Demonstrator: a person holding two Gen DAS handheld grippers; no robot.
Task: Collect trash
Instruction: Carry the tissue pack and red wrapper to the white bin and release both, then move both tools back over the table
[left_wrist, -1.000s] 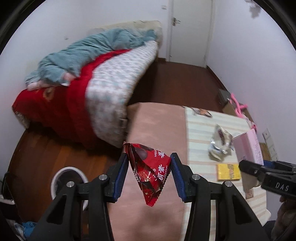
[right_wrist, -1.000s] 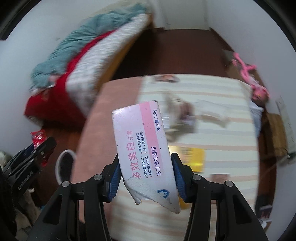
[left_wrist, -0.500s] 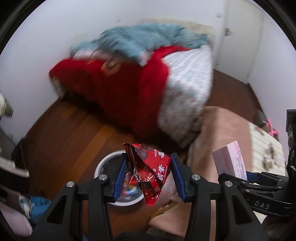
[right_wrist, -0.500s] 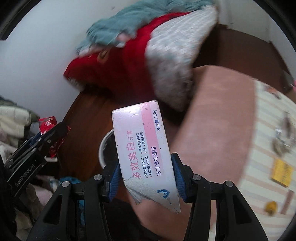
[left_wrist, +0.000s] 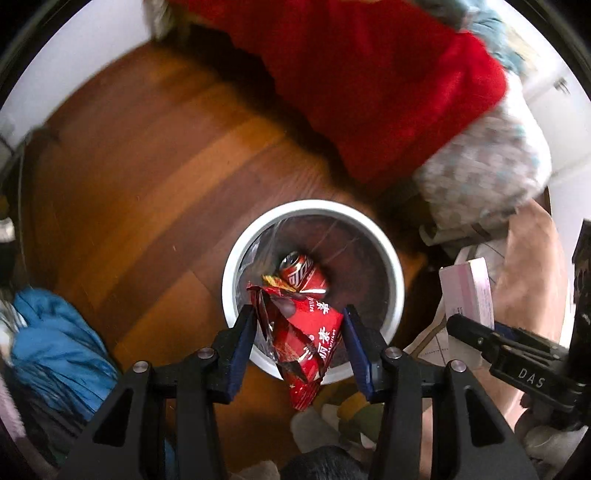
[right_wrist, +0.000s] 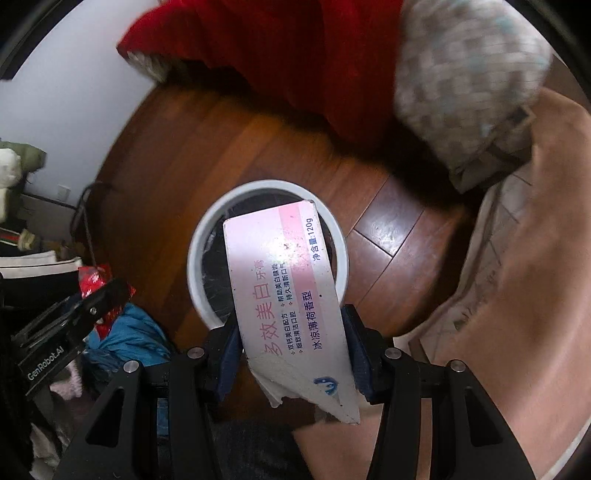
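My left gripper (left_wrist: 299, 345) is shut on a crumpled red snack wrapper (left_wrist: 304, 332) and holds it above the near rim of a round white trash bin (left_wrist: 391, 266) on the wood floor. A red soda can (left_wrist: 301, 275) lies inside the bin. My right gripper (right_wrist: 291, 349) is shut on a white and pink toothpaste box (right_wrist: 284, 291), held above the same bin (right_wrist: 199, 243). The box (left_wrist: 469, 288) and right gripper (left_wrist: 491, 343) show at the right of the left wrist view. The left gripper (right_wrist: 96, 295) with the wrapper (right_wrist: 90, 277) shows at the left of the right wrist view.
A bed with a red blanket (left_wrist: 388, 81) and patterned cover (left_wrist: 484, 166) stands beyond the bin. A pink-brown cloth (right_wrist: 524, 258) hangs at the right. Blue clothing (left_wrist: 55, 343) and other clutter lie on the floor at the left.
Both grippers swung from the table down and left to above the trash bin, each still holding its item. The bin now fills the middle of both views.
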